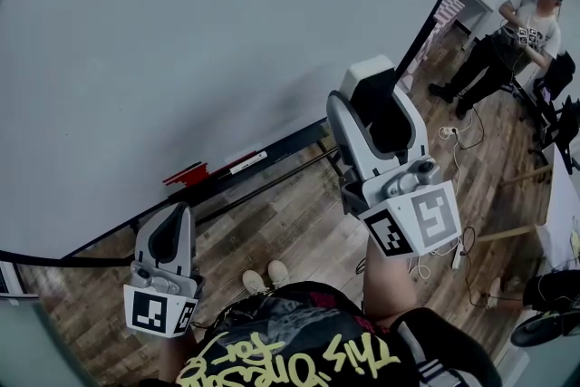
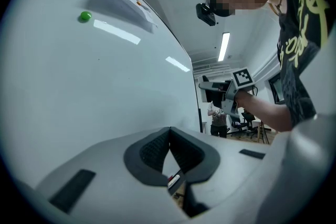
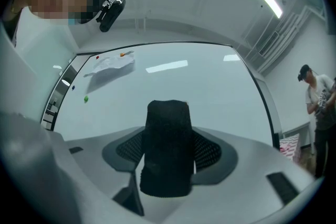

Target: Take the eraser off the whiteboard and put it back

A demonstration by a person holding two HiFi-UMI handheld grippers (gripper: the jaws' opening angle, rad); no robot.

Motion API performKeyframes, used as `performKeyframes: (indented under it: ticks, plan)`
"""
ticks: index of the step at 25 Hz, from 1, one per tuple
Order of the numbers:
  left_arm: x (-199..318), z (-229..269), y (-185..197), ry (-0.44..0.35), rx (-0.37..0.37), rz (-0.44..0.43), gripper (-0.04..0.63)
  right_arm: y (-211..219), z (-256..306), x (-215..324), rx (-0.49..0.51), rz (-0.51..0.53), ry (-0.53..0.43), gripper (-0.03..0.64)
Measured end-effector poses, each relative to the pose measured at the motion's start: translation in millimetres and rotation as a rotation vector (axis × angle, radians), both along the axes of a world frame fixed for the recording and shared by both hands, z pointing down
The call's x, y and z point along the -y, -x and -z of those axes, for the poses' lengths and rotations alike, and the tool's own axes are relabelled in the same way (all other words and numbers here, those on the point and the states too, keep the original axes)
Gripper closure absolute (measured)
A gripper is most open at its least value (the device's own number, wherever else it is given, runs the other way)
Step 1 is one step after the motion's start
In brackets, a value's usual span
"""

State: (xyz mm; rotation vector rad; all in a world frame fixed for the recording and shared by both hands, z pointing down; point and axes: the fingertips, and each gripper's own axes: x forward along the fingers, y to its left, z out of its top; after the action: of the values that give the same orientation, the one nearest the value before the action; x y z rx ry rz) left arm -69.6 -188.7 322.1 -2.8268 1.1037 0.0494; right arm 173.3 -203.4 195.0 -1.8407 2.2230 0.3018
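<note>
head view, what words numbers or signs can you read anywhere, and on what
"This": yellow graffiti print on the person's black shirt, upside down in the head view; the rest is too distorted to read.
Left gripper and right gripper cubes: black-and-white square markers, no letters.
White pen below the whiteboard: label too small to read.
Eraser: no print shows.

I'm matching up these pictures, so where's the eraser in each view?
Head view: right of centre, eraser clamped in the right gripper.
Left gripper view: small dark shape in that gripper, right of centre.
Right gripper view: dead centre, upright between the jaws.
Shared landmark: the whiteboard.
</note>
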Motion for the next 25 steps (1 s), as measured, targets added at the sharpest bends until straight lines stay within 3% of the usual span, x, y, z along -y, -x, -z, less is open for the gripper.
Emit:
performKeyframes:
  ticks: [25]
  plan:
    - [5.0, -3.5, -12.9, 0.000, 0.006, -0.054, 0.588, -13.8, 1.9, -16.3, 0.014, -0.044, -0.010, 0.359]
